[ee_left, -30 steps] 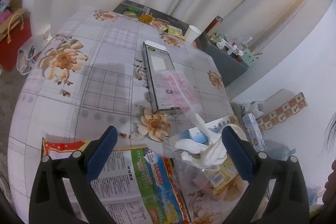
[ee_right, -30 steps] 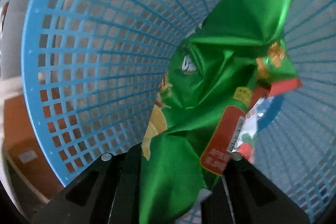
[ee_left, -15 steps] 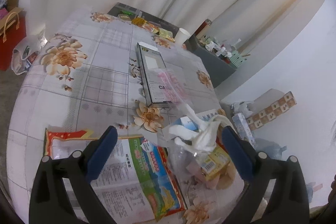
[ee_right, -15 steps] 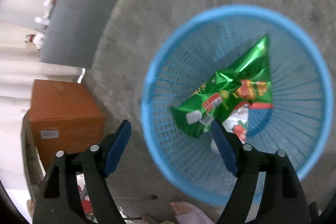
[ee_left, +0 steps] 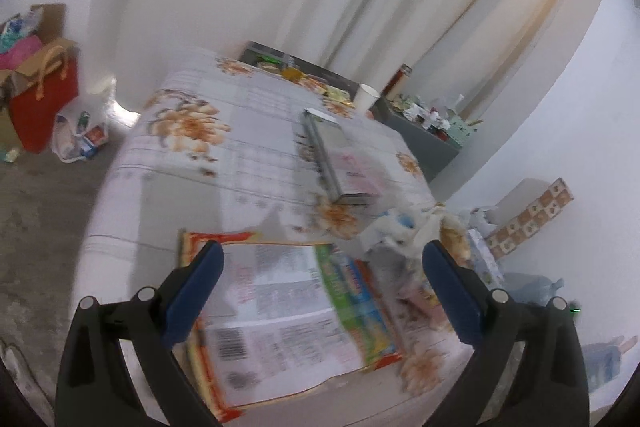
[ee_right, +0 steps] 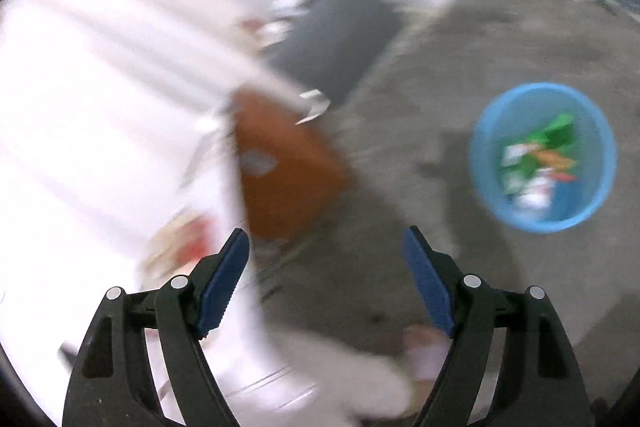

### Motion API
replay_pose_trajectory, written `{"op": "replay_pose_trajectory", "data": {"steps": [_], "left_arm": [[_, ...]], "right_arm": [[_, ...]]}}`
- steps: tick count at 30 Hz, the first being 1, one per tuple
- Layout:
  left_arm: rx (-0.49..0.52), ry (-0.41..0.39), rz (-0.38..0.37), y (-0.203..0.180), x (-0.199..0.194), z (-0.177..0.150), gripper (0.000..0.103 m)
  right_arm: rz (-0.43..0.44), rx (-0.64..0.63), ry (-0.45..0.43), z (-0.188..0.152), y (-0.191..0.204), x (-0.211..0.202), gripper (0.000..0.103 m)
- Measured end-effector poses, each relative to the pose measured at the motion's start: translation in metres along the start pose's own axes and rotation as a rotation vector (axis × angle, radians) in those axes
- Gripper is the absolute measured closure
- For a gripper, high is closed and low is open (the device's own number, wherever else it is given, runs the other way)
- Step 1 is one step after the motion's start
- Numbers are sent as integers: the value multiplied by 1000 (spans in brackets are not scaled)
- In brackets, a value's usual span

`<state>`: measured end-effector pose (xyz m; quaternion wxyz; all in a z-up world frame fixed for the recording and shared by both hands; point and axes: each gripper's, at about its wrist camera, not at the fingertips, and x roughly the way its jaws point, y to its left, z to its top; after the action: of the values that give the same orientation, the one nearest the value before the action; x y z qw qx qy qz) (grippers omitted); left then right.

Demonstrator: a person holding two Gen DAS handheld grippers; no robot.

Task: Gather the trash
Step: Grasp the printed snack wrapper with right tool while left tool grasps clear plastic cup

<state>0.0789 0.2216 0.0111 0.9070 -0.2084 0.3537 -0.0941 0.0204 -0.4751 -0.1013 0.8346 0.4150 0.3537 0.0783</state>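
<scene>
Lying flat at the near edge of the flowered tabletop, the big printed snack wrapper sits straight ahead of the left hand-held gripper, partly between its spread blue pads; its long axis runs away and to the left. That gripper is released and empty, and is by my reading the nearer one for the next pick. Just right of the wrapper a heap of crumpled white tissue and small packets waits. The right hand-held gripper is also released, its jaws having just been opening with nothing between them; the green wrapper already lies in the blue basket on the grey concrete floor, well apart from it. White curtains back the room; the right view is badly blurred
</scene>
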Motion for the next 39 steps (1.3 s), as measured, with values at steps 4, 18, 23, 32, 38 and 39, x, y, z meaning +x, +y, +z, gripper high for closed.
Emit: {"op": "replay_pose_trajectory", "data": {"steps": [4, 18, 23, 32, 38, 39], "left_arm": [[43, -17, 95, 13, -1, -8, 6], [392, 196, 339, 33, 122, 13, 62], [360, 291, 286, 48, 123, -11, 79], [276, 341, 203, 51, 79, -56, 85], [249, 358, 187, 47, 65, -77, 85], [245, 363, 181, 46, 63, -80, 85]], "right_arm": [[209, -142, 116, -44, 81, 14, 23], [283, -151, 613, -206, 208, 187, 32], [250, -88, 627, -218, 205, 205, 32], [220, -94, 606, -222, 219, 223, 35], [205, -103, 598, -234, 229, 214, 46], [211, -91, 614, -236, 228, 217, 50]]}}
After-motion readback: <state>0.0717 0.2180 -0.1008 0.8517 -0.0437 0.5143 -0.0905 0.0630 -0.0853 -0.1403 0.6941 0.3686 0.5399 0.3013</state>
